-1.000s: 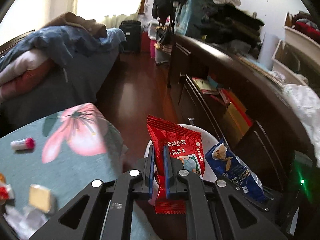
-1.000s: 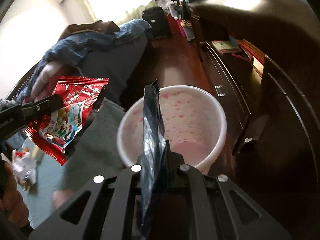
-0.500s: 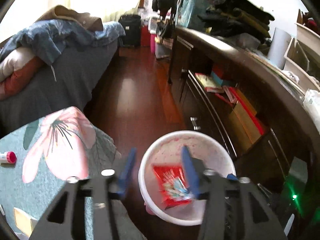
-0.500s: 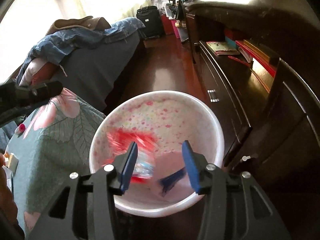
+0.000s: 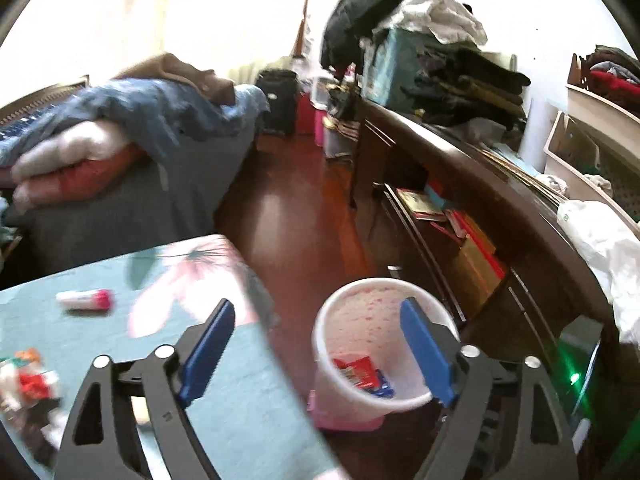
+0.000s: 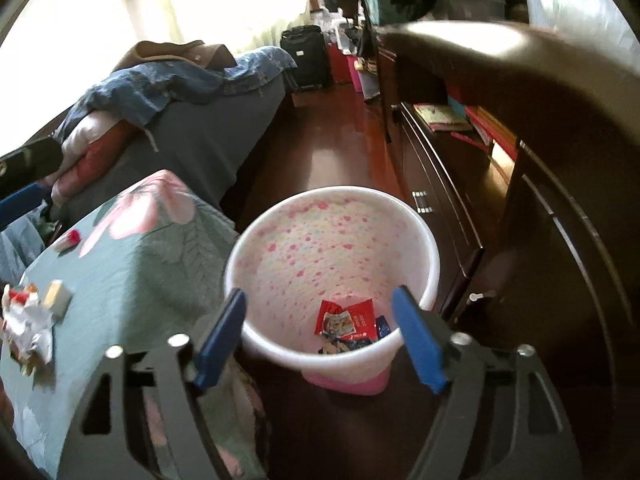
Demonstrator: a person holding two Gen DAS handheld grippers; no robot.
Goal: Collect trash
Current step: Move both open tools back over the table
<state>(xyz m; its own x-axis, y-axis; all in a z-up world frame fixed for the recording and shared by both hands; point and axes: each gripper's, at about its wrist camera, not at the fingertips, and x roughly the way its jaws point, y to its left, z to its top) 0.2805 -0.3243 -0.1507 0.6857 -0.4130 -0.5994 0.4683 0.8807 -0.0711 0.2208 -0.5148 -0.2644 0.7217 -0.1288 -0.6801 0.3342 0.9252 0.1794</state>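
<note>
A white bin [image 6: 430, 256] with pink speckles stands on the floor beside the table. At its bottom lie a red snack wrapper [image 6: 352, 318] and a blue snack bag [image 6: 382, 326]; both wrappers [image 5: 358, 372] also show in the left wrist view inside the bin [image 5: 320, 332]. My right gripper [image 6: 320, 336] hovers over the bin, its jaws opening with nothing between them. My left gripper [image 5: 316, 344] is above the table edge and the bin, jaws also opening and empty. On the table remain crumpled wrappers [image 6: 26, 320], a small tan block [image 6: 58, 298] and a white tube with a pink cap [image 5: 84, 299].
The table has a teal floral cloth [image 6: 132, 264]. A dark wooden cabinet [image 6: 520, 168] with shelves of books runs along the right. A bed piled with blankets [image 5: 120, 140] fills the left. Dark wood floor [image 5: 296, 200] lies between them.
Both grippers went from shut on wrappers to wide open. The red wrapper and the blue bag dropped into the bin. Both grippers lifted and pulled back a little.
</note>
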